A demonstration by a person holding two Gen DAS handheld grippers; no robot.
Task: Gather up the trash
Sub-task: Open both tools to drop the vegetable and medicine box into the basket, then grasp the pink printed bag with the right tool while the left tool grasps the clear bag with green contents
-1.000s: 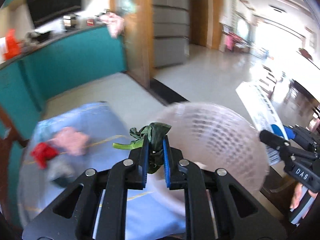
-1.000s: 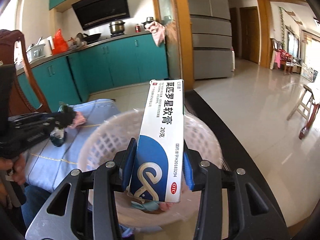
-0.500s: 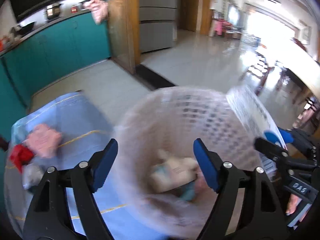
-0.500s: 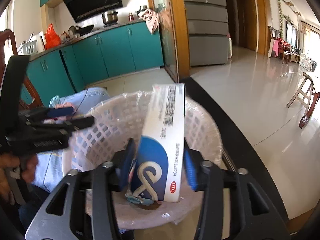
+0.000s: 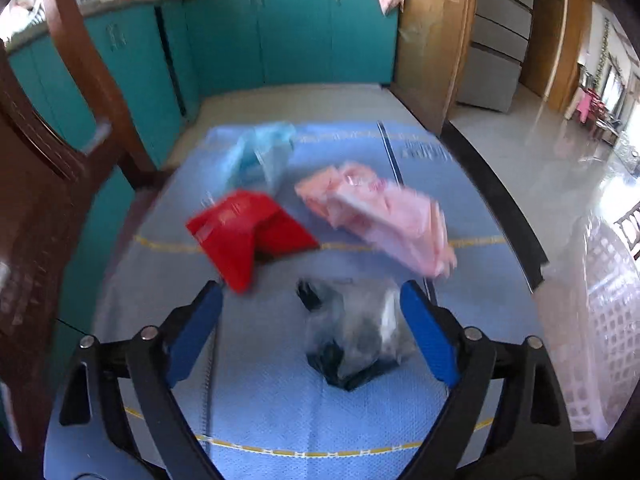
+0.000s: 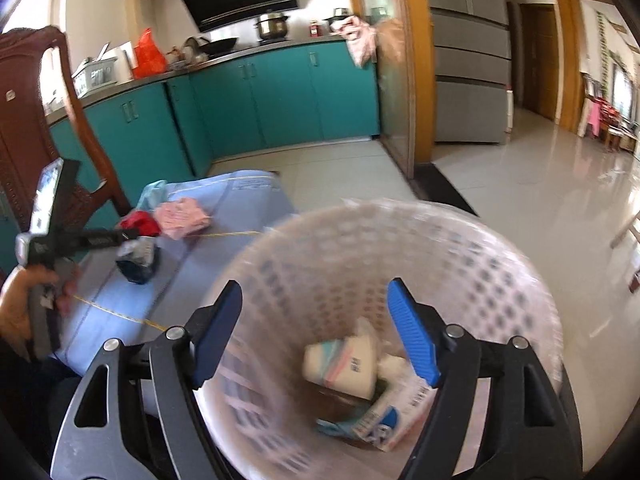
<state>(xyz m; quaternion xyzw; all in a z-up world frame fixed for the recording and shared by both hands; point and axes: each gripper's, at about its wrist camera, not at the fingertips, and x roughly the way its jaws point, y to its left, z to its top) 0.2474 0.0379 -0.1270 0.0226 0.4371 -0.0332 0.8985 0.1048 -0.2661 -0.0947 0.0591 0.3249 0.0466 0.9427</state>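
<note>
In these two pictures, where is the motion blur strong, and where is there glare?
Left wrist view: the red wrapper and pink wrapper are smeared by motion blur; glare whitens the floor at right. Right wrist view: the white basket is blurred, the teal cabinets stay sharper.

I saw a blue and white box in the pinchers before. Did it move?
Yes. The box dropped out of the opening right gripper and down to the bottom of the white basket.
</note>
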